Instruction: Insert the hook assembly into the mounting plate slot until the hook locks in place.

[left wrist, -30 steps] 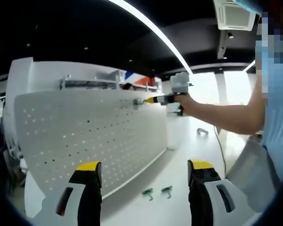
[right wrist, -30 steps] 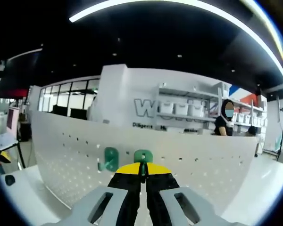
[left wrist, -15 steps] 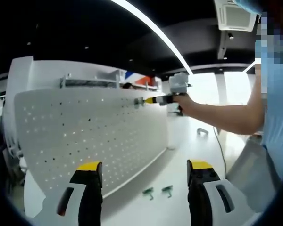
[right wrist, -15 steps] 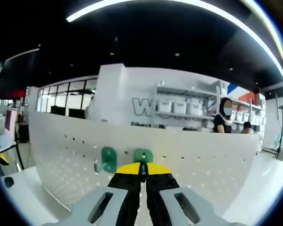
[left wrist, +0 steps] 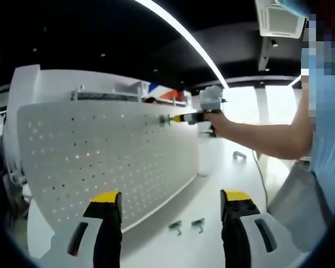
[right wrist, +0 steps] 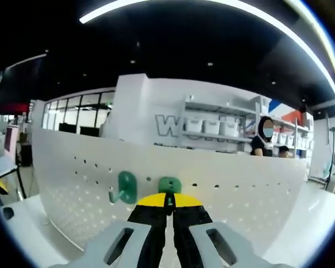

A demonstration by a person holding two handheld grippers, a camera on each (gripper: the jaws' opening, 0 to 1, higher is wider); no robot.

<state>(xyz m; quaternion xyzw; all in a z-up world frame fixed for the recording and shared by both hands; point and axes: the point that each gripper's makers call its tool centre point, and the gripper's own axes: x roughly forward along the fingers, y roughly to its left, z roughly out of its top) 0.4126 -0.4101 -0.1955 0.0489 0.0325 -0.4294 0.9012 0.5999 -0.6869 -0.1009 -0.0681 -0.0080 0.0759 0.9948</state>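
The right tongs (right wrist: 168,202) are pinched together on a green hook (right wrist: 170,186), held against the upper row of the white pegboard (right wrist: 240,206). Just left of it a second green hook (right wrist: 125,187) hangs on the board, its lower end curling outward. Compared with a second ago, that hung hook sits a little farther left and higher in the right gripper view, and the board's top edge has shifted too; the whole picture has moved with it, so the camera has shifted rather than the things. The held hook keeps its place at the yellow tips.

In the left gripper view, the left tongs (left wrist: 170,205) are spread wide with nothing between them, above the white counter (left wrist: 212,184). Two more green hooks (left wrist: 186,225) lie side by side on the counter near the foot of the pegboard (left wrist: 106,162). The person's arm (left wrist: 262,137) reaches across to the board's top edge, where the right tongs (left wrist: 175,118) meet it. This view is almost unchanged from a second ago.
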